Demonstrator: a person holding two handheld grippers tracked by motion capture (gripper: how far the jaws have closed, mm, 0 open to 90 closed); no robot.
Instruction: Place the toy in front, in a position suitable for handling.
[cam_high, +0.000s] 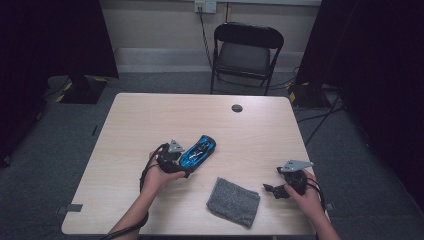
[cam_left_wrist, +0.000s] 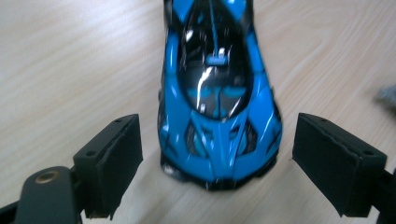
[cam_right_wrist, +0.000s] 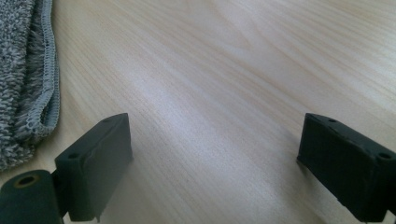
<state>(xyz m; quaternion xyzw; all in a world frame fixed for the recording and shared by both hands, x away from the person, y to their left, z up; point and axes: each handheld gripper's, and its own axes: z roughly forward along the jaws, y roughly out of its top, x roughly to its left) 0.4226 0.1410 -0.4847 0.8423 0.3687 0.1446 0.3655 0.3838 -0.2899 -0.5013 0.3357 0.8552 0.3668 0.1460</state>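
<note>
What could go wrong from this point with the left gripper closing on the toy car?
The left gripper is open, its jaws flanking the blue toy car's narrow, sloped end, so closing there might squeeze it forward out of the grip. The right gripper is open beside the grey cloth, too far to steady the car.

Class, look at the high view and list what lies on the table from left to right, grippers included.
left gripper → blue toy car → grey cloth → right gripper
</note>
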